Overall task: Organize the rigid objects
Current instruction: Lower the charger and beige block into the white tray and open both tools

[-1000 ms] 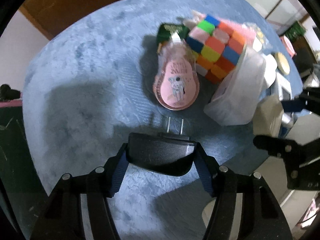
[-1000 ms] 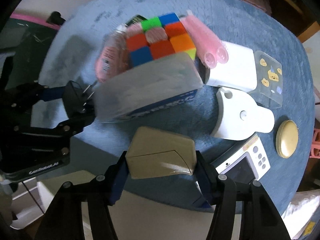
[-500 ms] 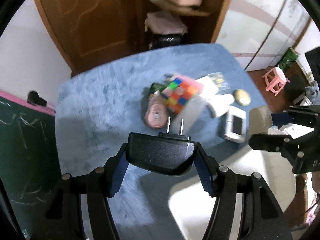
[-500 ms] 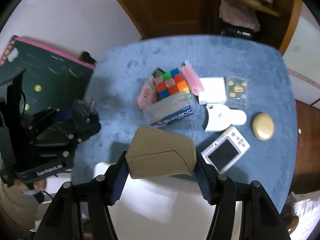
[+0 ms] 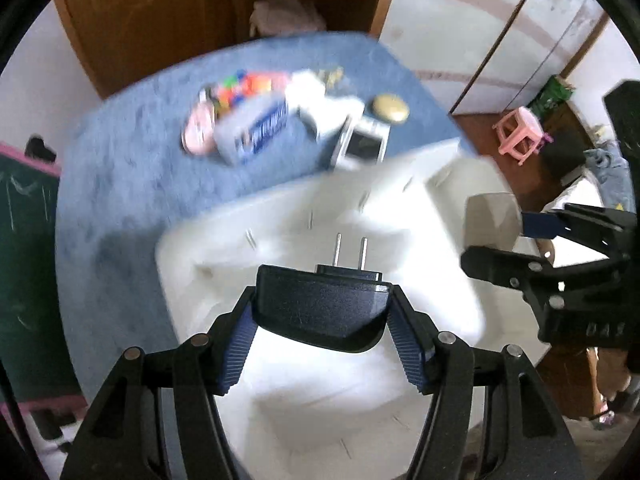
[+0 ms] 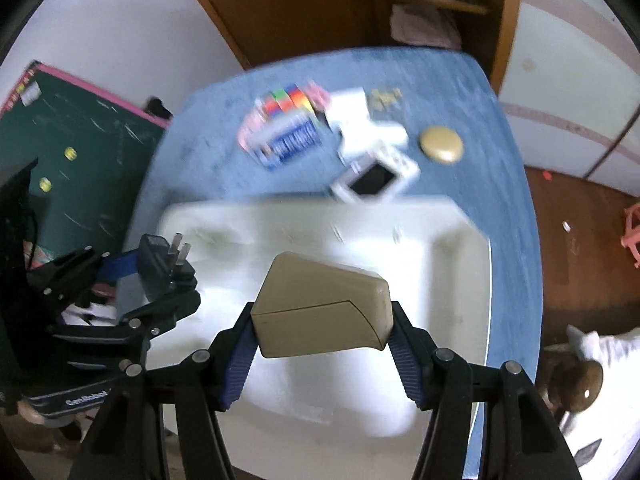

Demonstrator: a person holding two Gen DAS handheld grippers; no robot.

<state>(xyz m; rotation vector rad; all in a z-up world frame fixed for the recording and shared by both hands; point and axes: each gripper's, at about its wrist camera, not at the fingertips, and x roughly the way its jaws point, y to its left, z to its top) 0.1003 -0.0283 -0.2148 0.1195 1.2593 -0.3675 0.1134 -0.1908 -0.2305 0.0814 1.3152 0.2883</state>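
My left gripper (image 5: 326, 338) is shut on a black plug adapter (image 5: 320, 304) with two prongs pointing forward. It hangs above a white bin (image 5: 208, 240) at the near edge of the blue table. My right gripper (image 6: 320, 344) is shut on a tan box (image 6: 320, 310) above the same white bin (image 6: 452, 240). Each gripper shows in the other's view: the right gripper (image 5: 480, 240) at the right, the left gripper (image 6: 168, 276) at the left.
On the blue table (image 6: 500, 160) beyond the bin lie a colour cube (image 6: 286, 100), a blue and white box (image 6: 290, 144), a pink item (image 5: 196, 128), a white device with a screen (image 6: 374, 178), a gold oval case (image 6: 442, 144) and white boxes. A green board (image 6: 60, 128) stands left.
Both grippers have pulled back and up from the pile on the table with their objects held. The white bin has come into view beneath them.
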